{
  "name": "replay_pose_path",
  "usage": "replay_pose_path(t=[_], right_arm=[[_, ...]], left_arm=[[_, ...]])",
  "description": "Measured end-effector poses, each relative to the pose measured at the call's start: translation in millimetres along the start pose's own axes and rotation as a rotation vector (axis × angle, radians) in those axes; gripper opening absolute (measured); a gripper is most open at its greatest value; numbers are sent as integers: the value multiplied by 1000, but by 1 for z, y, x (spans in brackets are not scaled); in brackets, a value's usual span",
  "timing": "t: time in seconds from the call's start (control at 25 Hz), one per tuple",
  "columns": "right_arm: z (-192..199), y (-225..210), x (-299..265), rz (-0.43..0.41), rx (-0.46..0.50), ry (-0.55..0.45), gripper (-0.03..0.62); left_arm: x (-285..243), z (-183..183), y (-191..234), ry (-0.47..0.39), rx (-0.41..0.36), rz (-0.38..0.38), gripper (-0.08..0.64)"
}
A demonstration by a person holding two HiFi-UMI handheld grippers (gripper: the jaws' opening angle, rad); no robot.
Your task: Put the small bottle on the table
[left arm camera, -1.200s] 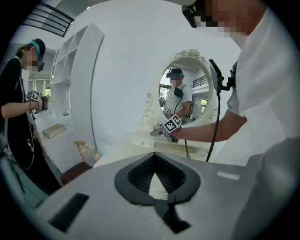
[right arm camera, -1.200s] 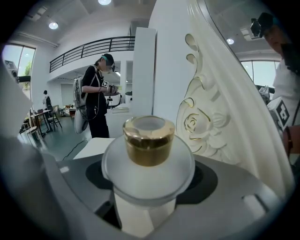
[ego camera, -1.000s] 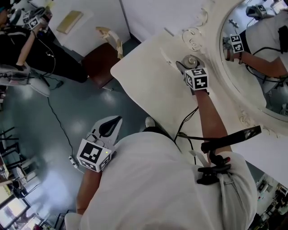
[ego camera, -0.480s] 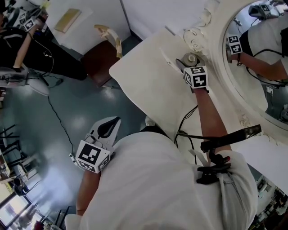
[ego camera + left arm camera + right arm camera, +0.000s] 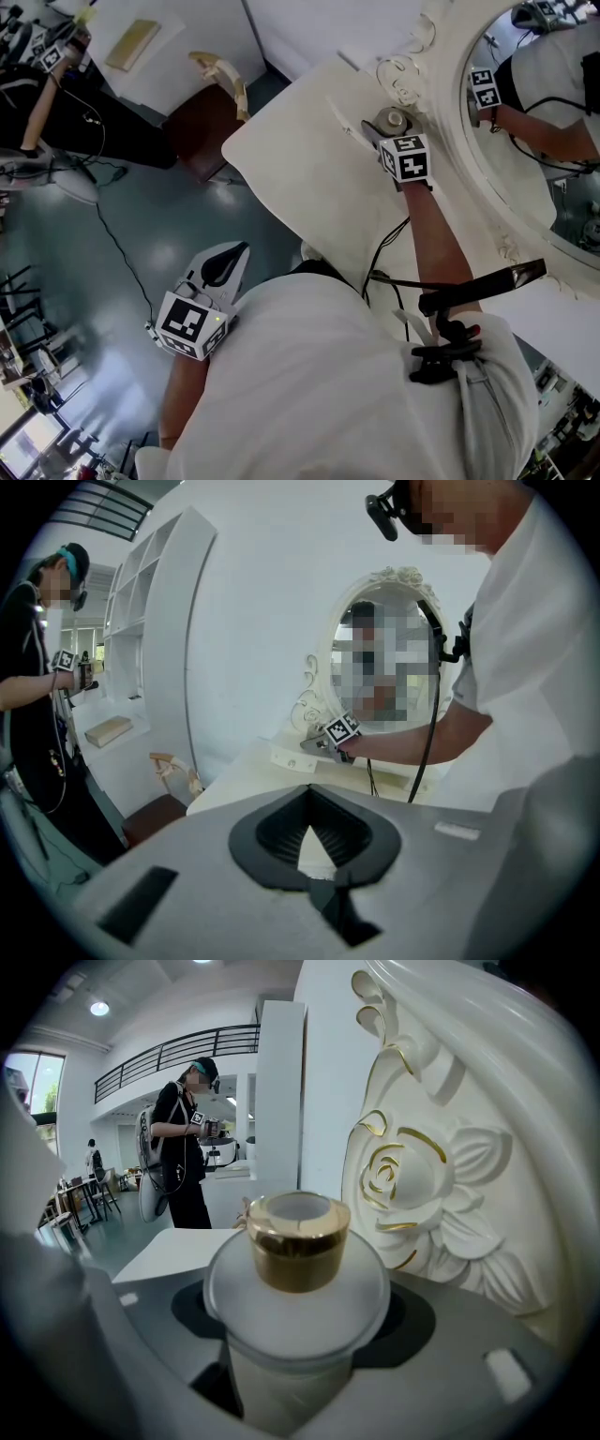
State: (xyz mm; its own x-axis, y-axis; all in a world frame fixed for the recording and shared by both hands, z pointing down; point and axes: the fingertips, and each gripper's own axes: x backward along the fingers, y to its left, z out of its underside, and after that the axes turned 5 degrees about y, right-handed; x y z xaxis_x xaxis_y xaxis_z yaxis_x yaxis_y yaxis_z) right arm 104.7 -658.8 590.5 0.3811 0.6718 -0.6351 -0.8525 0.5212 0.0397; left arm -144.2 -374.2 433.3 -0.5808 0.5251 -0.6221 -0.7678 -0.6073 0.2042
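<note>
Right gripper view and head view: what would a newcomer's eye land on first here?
The gold-capped small bottle fills the right gripper view, held between the right gripper's fingers beside a carved, gold-edged rose on the mirror frame. In the head view that gripper reaches across the white table to the frame, while the left gripper hangs shut and empty over the floor.

White T-shirt (image 5: pixel 319 394), grey left gripper (image 5: pixel 242 251), checkered cube (image 5: pixel 186 323)
</note>
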Motion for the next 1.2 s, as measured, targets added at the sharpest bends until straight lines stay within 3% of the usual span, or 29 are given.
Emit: replay_pose_path(t=[1.2], right_arm=[[3,1,0,-18,-11,12,357]], left_arm=[[6,9,-12,-18,-4,-9,3]])
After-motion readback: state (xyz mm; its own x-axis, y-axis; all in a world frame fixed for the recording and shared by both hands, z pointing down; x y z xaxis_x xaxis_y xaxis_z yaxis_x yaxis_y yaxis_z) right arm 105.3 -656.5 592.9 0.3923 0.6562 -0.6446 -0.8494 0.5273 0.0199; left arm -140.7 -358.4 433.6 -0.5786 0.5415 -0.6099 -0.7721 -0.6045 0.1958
